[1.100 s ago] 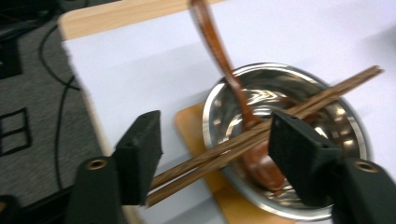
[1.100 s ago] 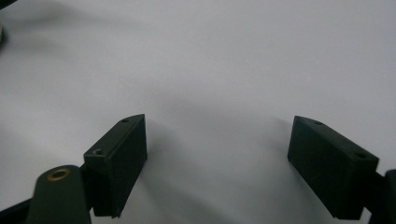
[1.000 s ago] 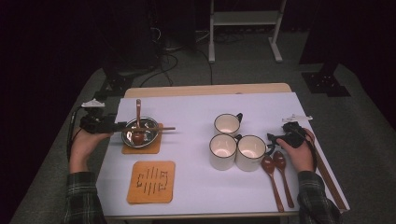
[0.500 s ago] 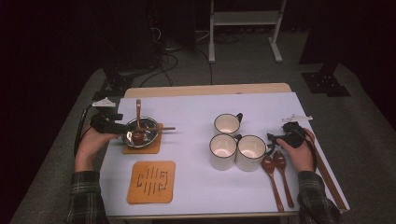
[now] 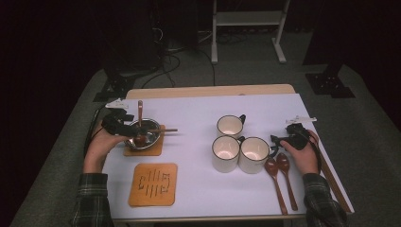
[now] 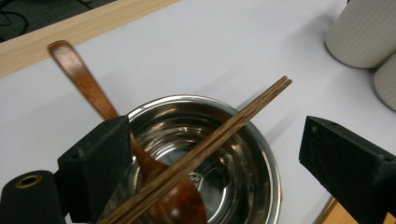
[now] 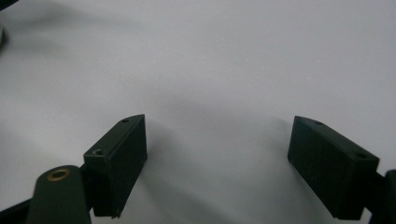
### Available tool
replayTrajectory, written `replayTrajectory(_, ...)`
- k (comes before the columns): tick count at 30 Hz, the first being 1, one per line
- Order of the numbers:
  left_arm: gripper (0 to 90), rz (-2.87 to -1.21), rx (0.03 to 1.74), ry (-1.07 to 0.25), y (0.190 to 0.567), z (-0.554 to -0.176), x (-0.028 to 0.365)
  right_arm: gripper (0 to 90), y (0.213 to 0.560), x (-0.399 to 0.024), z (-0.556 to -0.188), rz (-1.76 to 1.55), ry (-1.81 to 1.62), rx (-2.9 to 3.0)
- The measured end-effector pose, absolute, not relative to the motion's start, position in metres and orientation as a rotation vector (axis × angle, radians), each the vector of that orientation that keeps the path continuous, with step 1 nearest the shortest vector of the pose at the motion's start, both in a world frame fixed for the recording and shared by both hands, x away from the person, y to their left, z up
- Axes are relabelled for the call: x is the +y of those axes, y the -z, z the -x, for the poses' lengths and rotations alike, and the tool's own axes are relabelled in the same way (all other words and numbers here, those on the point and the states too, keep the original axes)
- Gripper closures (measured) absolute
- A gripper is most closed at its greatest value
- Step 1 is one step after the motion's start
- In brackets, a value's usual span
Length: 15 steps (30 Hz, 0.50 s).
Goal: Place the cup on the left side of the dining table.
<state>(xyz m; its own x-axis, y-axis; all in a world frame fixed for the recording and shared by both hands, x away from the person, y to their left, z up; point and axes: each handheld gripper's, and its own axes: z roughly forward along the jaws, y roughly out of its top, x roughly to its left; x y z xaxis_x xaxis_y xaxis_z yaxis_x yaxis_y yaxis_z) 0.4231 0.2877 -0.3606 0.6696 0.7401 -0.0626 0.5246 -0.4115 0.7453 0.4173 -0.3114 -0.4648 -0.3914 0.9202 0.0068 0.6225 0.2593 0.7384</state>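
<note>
Chopsticks, a dark wooden pair (image 6: 205,151), lie across the rim of the shiny steel bowl (image 5: 144,134), and a reddish-brown wooden spoon (image 6: 100,109) sits in that bowl with its handle leaning out toward twelve o'clock. The bowl rests on the square orange cork mat (image 5: 156,146) at about nine o'clock on the white table (image 5: 198,198). I judge this place setting as good as laid.

What looks left to me: the second orange mat with dark line markings (image 5: 153,183), at seven o'clock, bears nothing, and the three cream ribbed mugs with dark handles (image 5: 239,146) cluster just right of centre. Two more brown wooden spoons (image 5: 280,178) and a long dark pair of chopsticks (image 5: 334,182) wait at four o'clock. So roughly half the job remains, as I read it.

My left claw (image 6: 212,168) sits level at the bowl's nine o'clock side, pointing across it toward three. Its jaws have just been opening and stand wide apart; the chopsticks and spoon bowl lie in the gap between them, but neither pad presses on them. My forearm comes up from seven o'clock.

My right claw (image 7: 217,163) rests near the mugs at three o'clock, pointing toward them, jaws spread, bare tabletop between them.
</note>
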Motion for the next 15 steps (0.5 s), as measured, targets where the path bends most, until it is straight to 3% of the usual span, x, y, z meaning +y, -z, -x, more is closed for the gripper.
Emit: replayTrajectory(15, 8.3, -2.115, 0.940, -0.370, 0.358, -0.408, 0.261, 18.1, 0.465, -0.312, -0.418, -1.402, -0.938, 2.110)
